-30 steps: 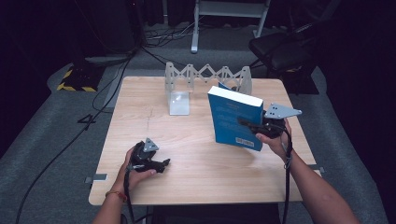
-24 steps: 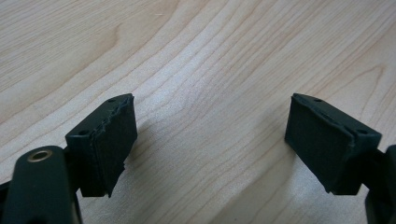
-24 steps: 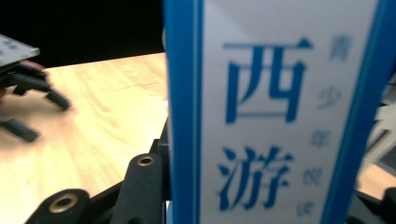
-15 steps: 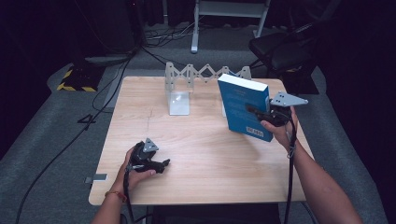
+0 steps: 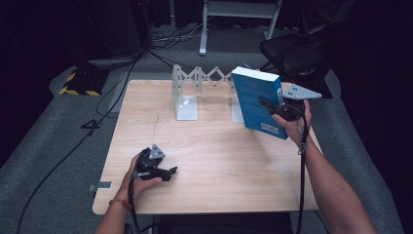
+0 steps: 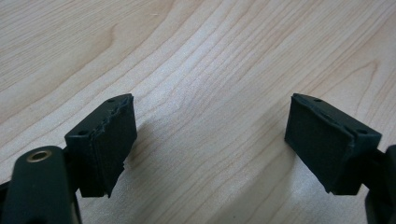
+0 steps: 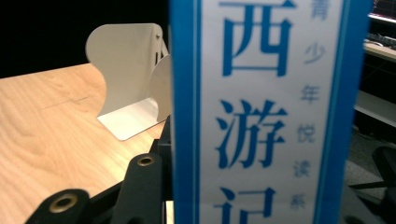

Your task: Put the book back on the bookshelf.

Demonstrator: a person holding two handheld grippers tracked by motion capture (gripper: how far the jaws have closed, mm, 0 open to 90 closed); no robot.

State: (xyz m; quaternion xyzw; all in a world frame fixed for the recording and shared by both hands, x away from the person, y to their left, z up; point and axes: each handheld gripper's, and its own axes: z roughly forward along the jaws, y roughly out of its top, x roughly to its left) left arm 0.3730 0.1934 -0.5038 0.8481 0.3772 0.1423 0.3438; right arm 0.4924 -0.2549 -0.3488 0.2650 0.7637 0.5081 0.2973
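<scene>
A thick blue book (image 5: 255,100) with a white spine hangs tilted above the table's back right part, my right gripper (image 5: 272,108) shut on it. In the right gripper view its spine (image 7: 266,107) with blue characters stands close in front, a black finger (image 7: 142,186) against its left side. The book is just in front of the right end of a white folding book rack (image 5: 199,78). My left gripper (image 5: 168,171) rests on the wooden table (image 5: 214,161) near the front left. Its pads (image 6: 109,140) stand wide apart over bare wood, so it is open.
The rack's white bookend plate (image 5: 186,107) stands at the back middle, and another plate (image 7: 130,79) is left of the book. A black chair (image 5: 292,56) and cables lie beyond the table on the grey floor.
My right gripper has carried the book up and to the right, closer to the rack's right end. The left gripper has stayed where it was.
</scene>
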